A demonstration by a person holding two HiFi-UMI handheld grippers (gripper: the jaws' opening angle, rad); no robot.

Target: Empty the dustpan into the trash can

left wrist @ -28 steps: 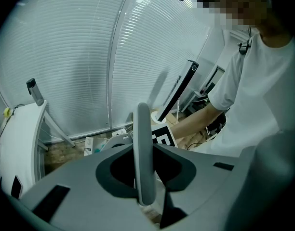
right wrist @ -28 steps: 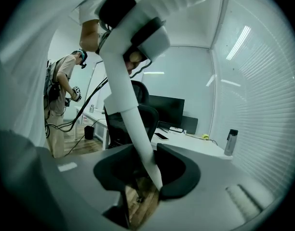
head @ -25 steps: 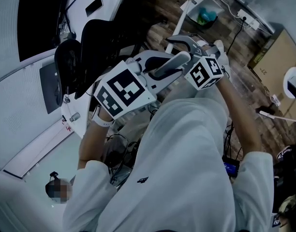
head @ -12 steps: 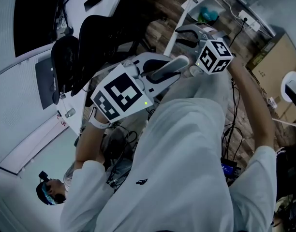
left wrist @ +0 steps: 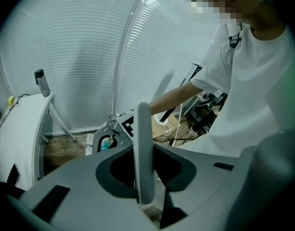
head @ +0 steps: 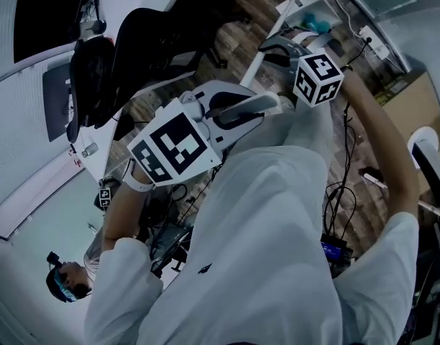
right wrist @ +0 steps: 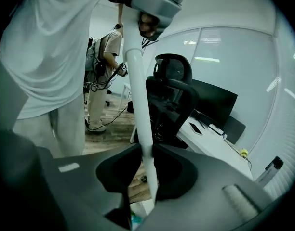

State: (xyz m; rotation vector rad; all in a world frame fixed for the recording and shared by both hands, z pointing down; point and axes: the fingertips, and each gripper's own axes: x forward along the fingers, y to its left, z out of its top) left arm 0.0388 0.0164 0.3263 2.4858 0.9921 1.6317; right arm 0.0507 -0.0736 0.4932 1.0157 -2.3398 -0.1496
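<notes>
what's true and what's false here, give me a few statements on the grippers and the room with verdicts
1. The left gripper is clamped on a long pale handle. True.
2. The right gripper is empty. False: the same handle runs between its jaws, which have just been closing and now pinch it.
3. A black office chair stands by a white desk. True.
4. The person holding the grippers wears a dark shirt. False: the shirt is white.
5. A second person stands in the room. True.
</notes>
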